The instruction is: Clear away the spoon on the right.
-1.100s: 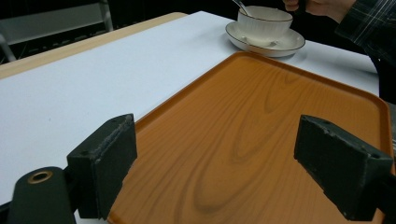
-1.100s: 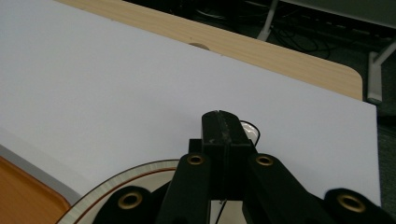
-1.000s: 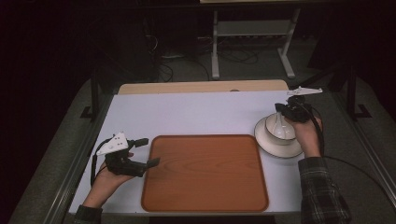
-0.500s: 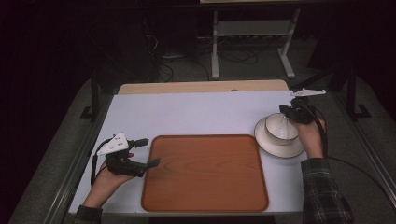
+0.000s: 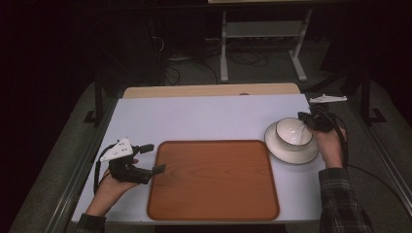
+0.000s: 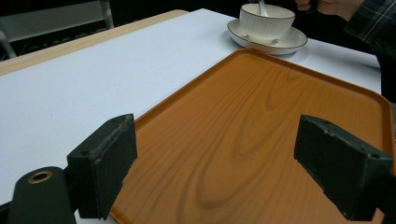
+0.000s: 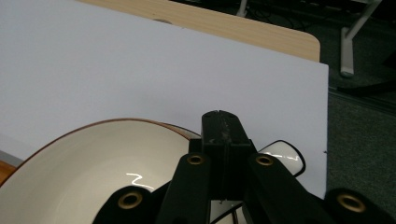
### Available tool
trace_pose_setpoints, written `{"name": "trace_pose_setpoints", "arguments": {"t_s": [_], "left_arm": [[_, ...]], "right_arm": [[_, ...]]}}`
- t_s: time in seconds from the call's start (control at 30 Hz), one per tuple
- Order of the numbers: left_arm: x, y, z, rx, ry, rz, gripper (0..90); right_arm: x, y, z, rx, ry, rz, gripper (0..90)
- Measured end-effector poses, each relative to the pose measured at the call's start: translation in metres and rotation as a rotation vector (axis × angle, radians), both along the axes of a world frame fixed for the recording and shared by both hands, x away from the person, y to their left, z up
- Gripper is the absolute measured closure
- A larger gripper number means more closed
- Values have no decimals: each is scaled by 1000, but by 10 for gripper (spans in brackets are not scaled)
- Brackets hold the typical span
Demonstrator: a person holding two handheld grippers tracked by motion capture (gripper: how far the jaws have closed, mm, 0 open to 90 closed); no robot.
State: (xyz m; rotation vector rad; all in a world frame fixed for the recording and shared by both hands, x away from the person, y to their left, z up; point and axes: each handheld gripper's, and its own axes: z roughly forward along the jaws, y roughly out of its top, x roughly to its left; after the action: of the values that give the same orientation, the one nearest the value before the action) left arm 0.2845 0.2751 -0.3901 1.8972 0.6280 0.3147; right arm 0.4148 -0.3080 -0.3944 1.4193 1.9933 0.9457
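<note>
A cream bowl [image 5: 293, 132] with a dark rim stands upright on a matching plate [image 5: 291, 154] at the table's right side. My right gripper [image 5: 311, 121] is at the bowl's right rim, and its jaws [image 7: 220, 121] are shut on what looks like a white spoon [image 7: 282, 156] that reaches into the bowl [image 7: 93, 177]. My left gripper [image 5: 154, 158] is open at the left edge of the brown wooden tray [image 5: 214, 179], with nothing between its jaws [image 6: 224, 172]. The tray [image 6: 243, 116] is bare. Beyond it I see the bowl [image 6: 266, 23] and plate [image 6: 289, 42].
A white sheet [image 5: 209, 116] covers the table, with a strip of bare wood [image 5: 209, 90] along its far edge. A metal stand [image 5: 262, 43] and cables are on the dark floor behind. Table rails run down both sides.
My right gripper has shifted slightly at the bowl's rim, and the bowl's inside now shows more plainly. The left gripper and the tray have not moved.
</note>
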Motion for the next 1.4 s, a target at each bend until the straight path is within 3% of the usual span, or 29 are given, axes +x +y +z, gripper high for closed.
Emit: {"name": "trace_pose_setpoints", "arguments": {"t_s": [0.57, 0.8, 0.97, 1.13, 1.17, 1.23, 1.33, 1.4], "left_arm": [[-1, -2, -1, -4, 3, -12, 129], [-1, -4, -2, -6, 7, -17, 129], [-1, -5, -1, -4, 5, -20, 128], [-2, -4, 1, -6, -1, -18, 129], [-2, -4, 1, -7, -1, -17, 129], [-2, -3, 1, -8, -1, -14, 129], [-2, -4, 2, -6, -5, -14, 128], [-2, -4, 2, -6, -6, -13, 129]], "right_arm": [[-22, -15, 3, -11, 17, -33, 900], [-32, -20, 4, 6, 28, -44, 900], [-43, -23, 6, 7, 7, -48, 899], [-56, -29, 16, 62, -63, -72, 682], [-60, -29, 18, 58, -82, -104, 607], [-67, -31, 19, 51, -113, -169, 580], [-74, -38, 17, 87, -119, -165, 523], [-75, -41, 14, 124, -98, -148, 459]]}}
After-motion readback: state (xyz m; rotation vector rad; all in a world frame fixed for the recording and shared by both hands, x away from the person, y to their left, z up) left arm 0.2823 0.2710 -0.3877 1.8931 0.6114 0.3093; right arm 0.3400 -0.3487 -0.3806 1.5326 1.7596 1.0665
